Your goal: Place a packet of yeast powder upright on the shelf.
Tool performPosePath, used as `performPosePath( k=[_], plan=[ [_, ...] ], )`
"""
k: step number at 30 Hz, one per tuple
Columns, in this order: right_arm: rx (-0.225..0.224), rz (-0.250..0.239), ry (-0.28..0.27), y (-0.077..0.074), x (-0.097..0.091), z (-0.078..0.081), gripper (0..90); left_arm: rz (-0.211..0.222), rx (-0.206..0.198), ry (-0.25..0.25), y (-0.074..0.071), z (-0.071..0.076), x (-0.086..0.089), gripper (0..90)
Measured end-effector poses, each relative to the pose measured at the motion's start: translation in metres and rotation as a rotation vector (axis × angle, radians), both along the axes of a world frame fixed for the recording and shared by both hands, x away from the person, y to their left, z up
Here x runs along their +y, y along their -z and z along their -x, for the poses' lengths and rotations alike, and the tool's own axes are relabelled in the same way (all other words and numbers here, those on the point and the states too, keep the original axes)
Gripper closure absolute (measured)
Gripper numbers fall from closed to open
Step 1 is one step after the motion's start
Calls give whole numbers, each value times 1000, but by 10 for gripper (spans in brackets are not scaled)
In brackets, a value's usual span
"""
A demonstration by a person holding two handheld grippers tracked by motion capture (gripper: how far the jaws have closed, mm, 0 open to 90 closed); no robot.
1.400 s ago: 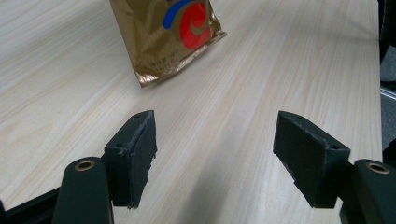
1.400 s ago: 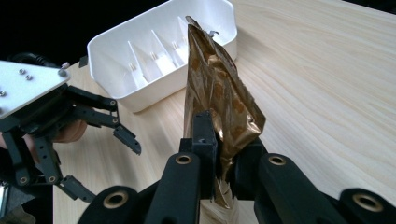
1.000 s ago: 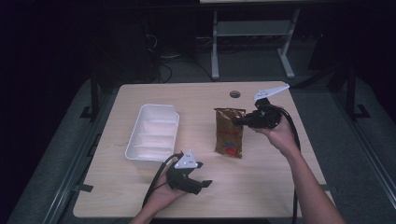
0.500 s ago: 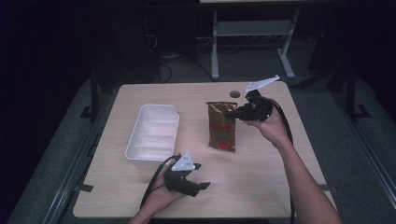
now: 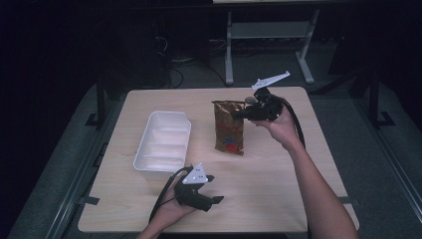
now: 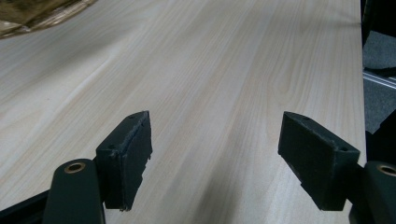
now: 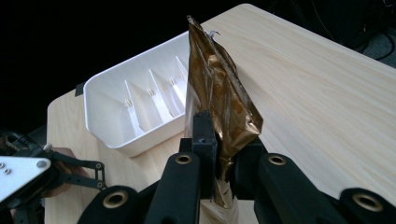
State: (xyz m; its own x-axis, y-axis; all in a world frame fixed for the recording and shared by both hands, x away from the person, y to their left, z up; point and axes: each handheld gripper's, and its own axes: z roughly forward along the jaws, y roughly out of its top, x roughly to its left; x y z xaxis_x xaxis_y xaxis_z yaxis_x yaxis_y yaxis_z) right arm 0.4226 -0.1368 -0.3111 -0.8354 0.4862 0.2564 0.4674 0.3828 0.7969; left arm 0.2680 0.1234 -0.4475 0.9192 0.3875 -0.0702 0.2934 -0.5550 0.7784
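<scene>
In right claw [image 7: 219, 154], pinched bag [image 7: 219, 93] upright

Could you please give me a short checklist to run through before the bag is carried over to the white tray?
1. Right tool clamped on the brown bag: ok, jaws closed on its top edge.
2. Bag fully off the table: cannot tell.
3. White tray free to receive it: ok, compartments look empty.
4. Path between bag and tray: ok, bare tabletop.
5. Left tool out of the way: ok, open, low near the front edge, holding nothing.
</scene>
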Motion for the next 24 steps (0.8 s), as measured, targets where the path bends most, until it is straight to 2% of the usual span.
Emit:
performPosePath(
  k=[9, 24],
  plan=[
    [-7, 0, -17, -8, 14, -4, 828, -2, -2, 4, 1, 1, -1, 247],
    [-28, -5, -63, -19, 51, -17, 829, -2, 4, 5, 2, 1, 0, 245]
  ],
)
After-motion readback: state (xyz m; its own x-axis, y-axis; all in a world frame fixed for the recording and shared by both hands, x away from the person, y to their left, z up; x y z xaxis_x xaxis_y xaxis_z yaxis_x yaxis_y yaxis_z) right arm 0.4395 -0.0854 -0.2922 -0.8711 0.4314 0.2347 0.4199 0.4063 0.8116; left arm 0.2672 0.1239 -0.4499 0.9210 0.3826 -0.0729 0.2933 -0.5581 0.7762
